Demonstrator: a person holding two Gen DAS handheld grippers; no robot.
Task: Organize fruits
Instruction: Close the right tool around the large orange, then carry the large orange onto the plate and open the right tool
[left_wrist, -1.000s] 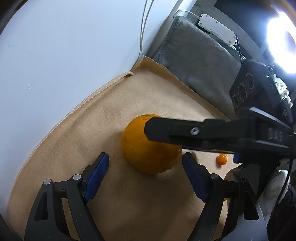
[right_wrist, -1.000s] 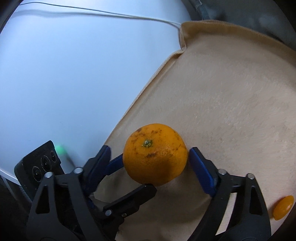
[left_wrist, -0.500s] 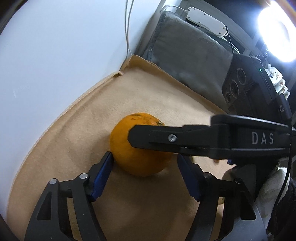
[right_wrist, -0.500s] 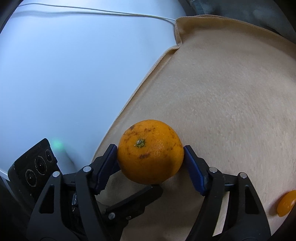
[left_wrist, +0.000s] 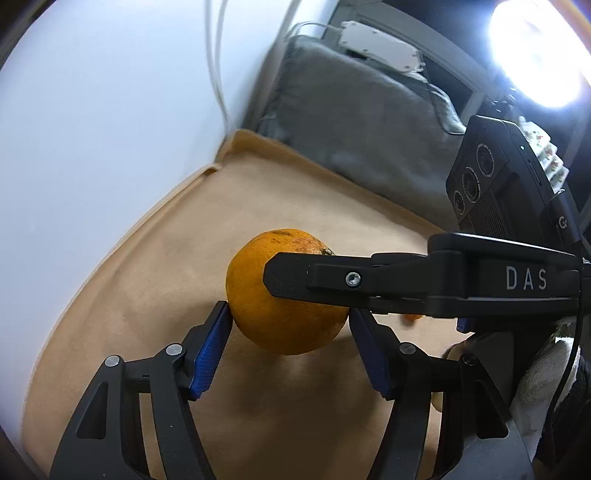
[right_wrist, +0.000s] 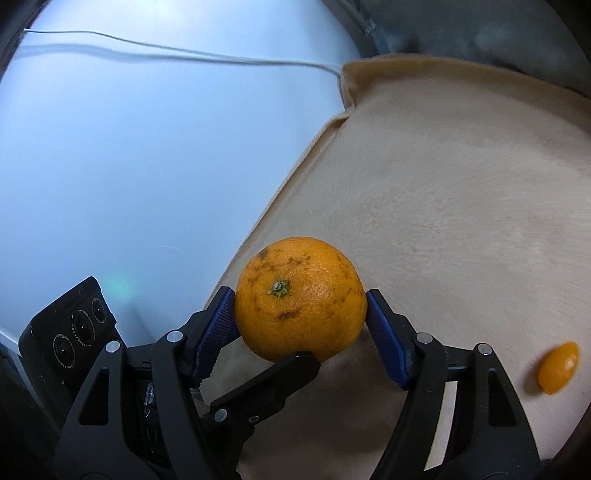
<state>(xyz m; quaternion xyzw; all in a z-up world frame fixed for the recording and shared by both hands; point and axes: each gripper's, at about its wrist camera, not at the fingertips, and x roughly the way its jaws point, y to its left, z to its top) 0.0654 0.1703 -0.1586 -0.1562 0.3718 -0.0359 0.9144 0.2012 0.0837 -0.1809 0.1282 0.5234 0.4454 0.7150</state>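
A large speckled orange (left_wrist: 284, 314) is held just above the beige cloth (left_wrist: 280, 199), with a shadow under it. My left gripper (left_wrist: 290, 325) has both blue pads against its sides. My right gripper (right_wrist: 301, 314) is also shut on the same orange (right_wrist: 301, 299), its pads touching left and right. One right finger (left_wrist: 332, 280) crosses in front of the orange in the left wrist view. One left finger (right_wrist: 273, 384) shows under the orange in the right wrist view.
A small orange fruit (right_wrist: 557, 367) lies on the cloth at the right. The white table (right_wrist: 129, 166) borders the cloth (right_wrist: 461, 206) on the left, with a white cable (right_wrist: 184, 55). A grey cushion (left_wrist: 354, 125) and a bright lamp (left_wrist: 539, 48) lie beyond.
Both grippers have closed in on the orange from open jaws to touching pads. The orange has come up off the cloth slightly.
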